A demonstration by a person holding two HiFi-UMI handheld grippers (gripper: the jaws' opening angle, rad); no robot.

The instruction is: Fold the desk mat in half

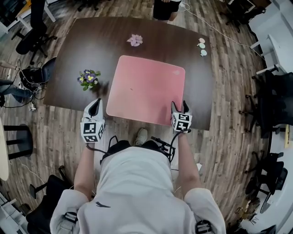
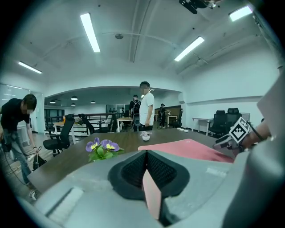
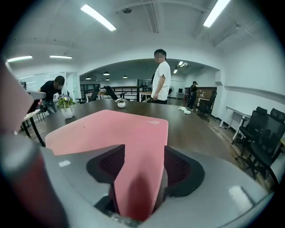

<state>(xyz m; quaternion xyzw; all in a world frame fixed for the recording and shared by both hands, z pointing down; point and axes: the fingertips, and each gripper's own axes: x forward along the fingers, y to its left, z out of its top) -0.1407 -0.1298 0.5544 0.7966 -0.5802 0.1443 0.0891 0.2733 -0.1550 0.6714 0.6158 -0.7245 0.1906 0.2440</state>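
The pink desk mat (image 1: 146, 89) lies flat on the dark wooden table (image 1: 199, 91), its near edge close to the table's front edge. My right gripper (image 1: 179, 106) is at the mat's near right corner. In the right gripper view its jaws stand wide apart (image 3: 143, 149) and the mat (image 3: 111, 129) runs in between them, not pinched. My left gripper (image 1: 95, 104) hangs just left of the mat's near left corner. Its pads look closed together (image 2: 146, 153), with a thin pink sliver low in the slit; what that sliver is I cannot tell. The mat (image 2: 191, 149) shows to its right.
A small pot of purple flowers (image 1: 88, 78) stands left of the mat. A pale pink item (image 1: 135, 40) sits at the far middle and small round pieces (image 1: 202, 46) at the far right. A person (image 1: 165, 9) stands beyond the table. Office chairs (image 1: 34, 39) surround it.
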